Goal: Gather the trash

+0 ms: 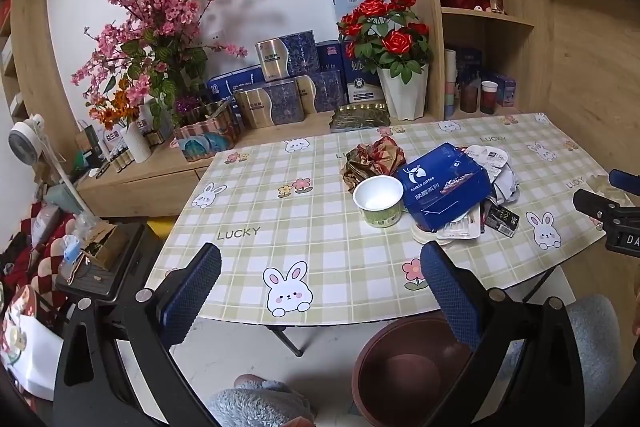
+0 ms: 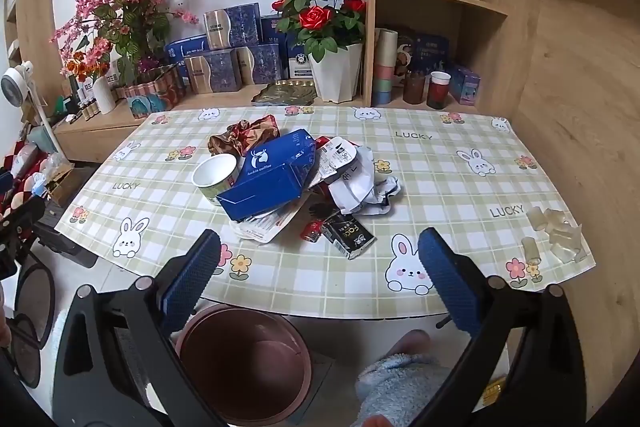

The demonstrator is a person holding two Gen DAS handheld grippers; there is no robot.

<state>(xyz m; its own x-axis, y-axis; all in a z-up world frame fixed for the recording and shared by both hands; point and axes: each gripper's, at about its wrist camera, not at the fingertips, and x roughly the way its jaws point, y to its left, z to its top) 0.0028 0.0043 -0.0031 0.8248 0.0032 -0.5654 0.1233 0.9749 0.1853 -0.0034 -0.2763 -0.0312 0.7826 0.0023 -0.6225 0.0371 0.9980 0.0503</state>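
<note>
A heap of trash lies mid-table: a blue coffee box [image 1: 444, 185] [image 2: 272, 173], a white paper cup [image 1: 379, 199] [image 2: 214, 177], crumpled brown-red wrapping [image 1: 372, 159] [image 2: 244, 137], crumpled white paper [image 2: 360, 187], a small black carton [image 2: 348, 235] and a flat plastic pack [image 1: 460, 227]. A brown bin [image 1: 404, 367] [image 2: 244, 363] stands on the floor below the table's near edge. My left gripper [image 1: 320, 291] and right gripper [image 2: 320, 279] both hang open over the near edge, short of the heap, with nothing between their blue pads.
The table [image 1: 280, 219] wears a green checked cloth with rabbits. Clear plastic bits [image 2: 556, 231] lie at its right corner. Behind it, a wooden ledge carries flower pots [image 1: 402, 91], boxes and vases; shelves rise at right. Grey slippers [image 2: 400, 383] show beside the bin.
</note>
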